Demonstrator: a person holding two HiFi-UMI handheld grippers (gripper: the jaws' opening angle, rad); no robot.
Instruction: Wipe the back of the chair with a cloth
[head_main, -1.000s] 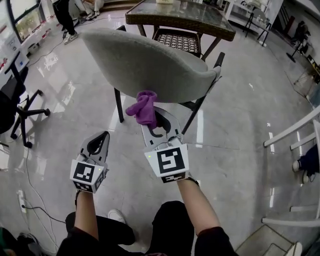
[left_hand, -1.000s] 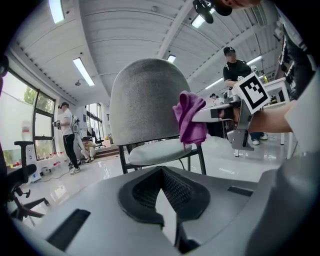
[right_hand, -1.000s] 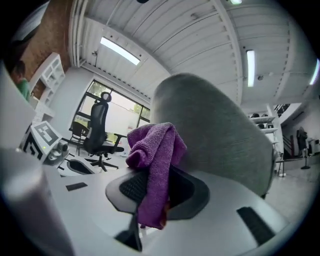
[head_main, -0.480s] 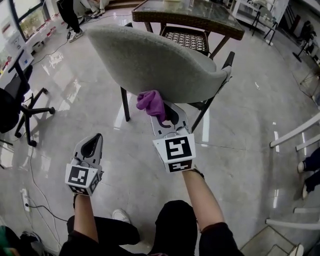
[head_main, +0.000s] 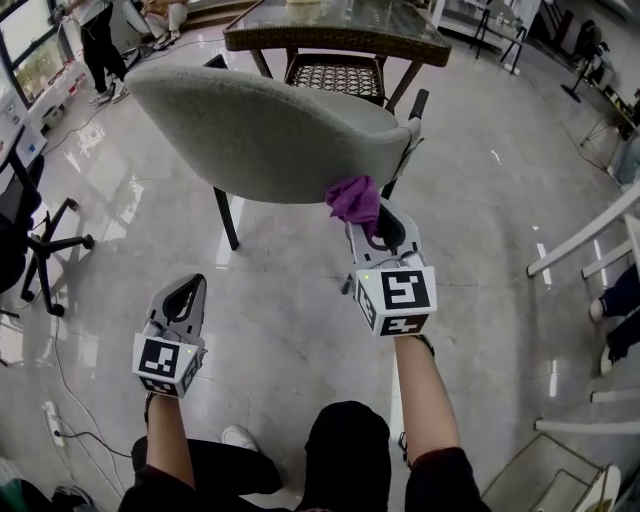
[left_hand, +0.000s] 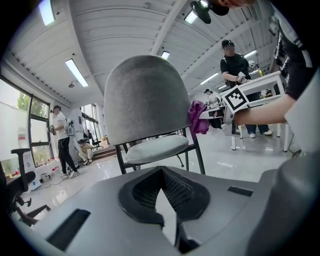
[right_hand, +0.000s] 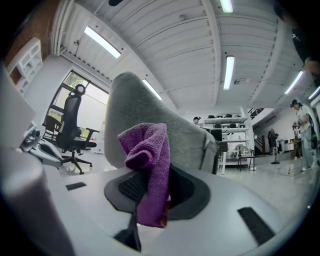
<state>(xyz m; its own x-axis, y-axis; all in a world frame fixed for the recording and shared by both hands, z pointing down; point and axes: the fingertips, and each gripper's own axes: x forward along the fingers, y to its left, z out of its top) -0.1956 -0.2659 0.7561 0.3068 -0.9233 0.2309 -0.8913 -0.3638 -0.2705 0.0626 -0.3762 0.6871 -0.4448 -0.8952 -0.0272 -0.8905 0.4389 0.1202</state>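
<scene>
- The left gripper (head_main: 190, 287) is held low, well short of the grey chair back (head_main: 260, 135), with its jaws together on nothing.
- The right gripper (head_main: 374, 218) is clamped on the purple cloth (head_main: 354, 198), and the bunched cloth hides its tips.
- The cloth runs lengthwise along the jaws, with its far end touching the chair back's lower right edge.
- The seat is mostly hidden behind the chair back.

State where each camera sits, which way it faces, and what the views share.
Head view: on the person's head, facing steeply down at the chair; shows both arms, legs, left gripper and right gripper.
Left gripper view: on the left gripper, low, facing up along its shut, empty jaws at the chair; the right gripper and arm show at right.
Right gripper view: on the right gripper, facing along jaws shut on the cloth, at the chair back.
Shared: chair and cloth appear in all three.
</scene>
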